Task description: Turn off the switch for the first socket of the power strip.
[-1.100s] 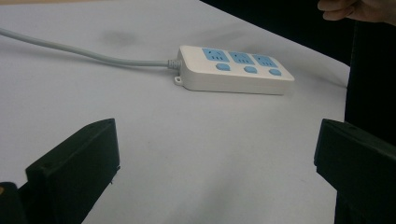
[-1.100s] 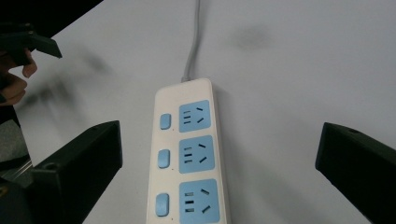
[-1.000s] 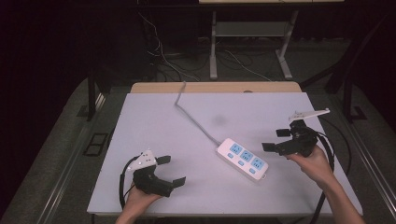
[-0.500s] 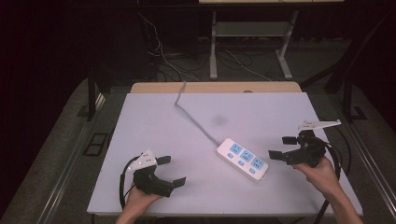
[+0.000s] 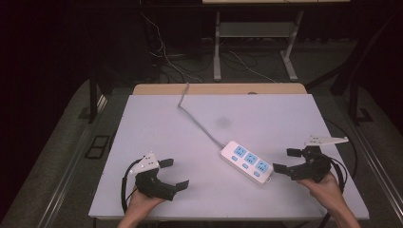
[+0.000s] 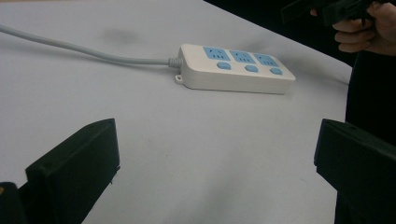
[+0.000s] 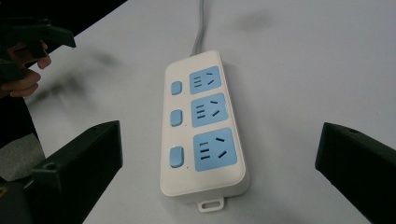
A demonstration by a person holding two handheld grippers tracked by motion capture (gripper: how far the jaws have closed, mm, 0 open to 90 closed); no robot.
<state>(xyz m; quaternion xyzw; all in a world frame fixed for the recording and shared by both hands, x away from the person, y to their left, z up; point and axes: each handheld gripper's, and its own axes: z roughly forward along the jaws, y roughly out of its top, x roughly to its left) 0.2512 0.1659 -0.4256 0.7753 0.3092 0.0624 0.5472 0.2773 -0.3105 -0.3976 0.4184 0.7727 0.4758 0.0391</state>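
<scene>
Right tongs [image 5: 287, 160], jaws wide open, sit just beside the power strip's [image 5: 247, 162] near end, aligned with its long axis; left tongs [image 5: 172, 173], also open, well apart.

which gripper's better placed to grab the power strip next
Probably the right. The right gripper sits open just off the near end of the power strip, its jaws pointing at it. The left gripper, also open, lies farther away across the table.

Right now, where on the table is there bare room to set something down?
Bare: the wide patch left of the cord, and the back right corner beyond the power strip. Tightest: between strip and right gripper. The left gripper sits at the front.
</scene>
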